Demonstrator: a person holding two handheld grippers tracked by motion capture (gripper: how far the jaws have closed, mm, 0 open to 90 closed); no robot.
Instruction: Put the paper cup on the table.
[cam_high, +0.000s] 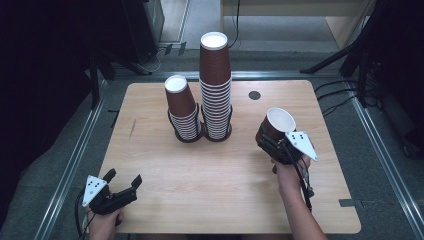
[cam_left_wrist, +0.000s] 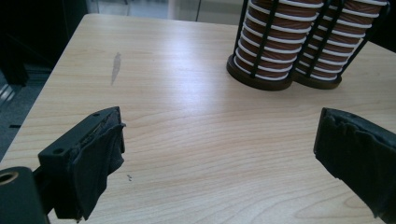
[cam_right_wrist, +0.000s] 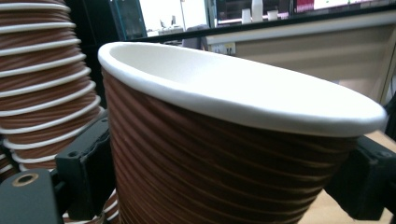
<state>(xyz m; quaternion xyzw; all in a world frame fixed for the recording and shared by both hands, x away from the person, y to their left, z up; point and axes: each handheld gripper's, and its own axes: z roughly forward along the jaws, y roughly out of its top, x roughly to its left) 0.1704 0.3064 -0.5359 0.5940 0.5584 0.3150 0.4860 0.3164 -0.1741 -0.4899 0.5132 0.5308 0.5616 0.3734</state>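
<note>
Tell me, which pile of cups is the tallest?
The right-hand stack in the holder is tallest. Its top cup rises well above the shorter stack beside it, and the right tool holds just one cup.

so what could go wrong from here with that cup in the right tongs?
1. The right tongs squeeze the single cup across its thin ribbed wall; too much grip could dent it.
2. The tall stack rises well above its holder; a bump could tip it.
3. The short stack already leans left.
</note>
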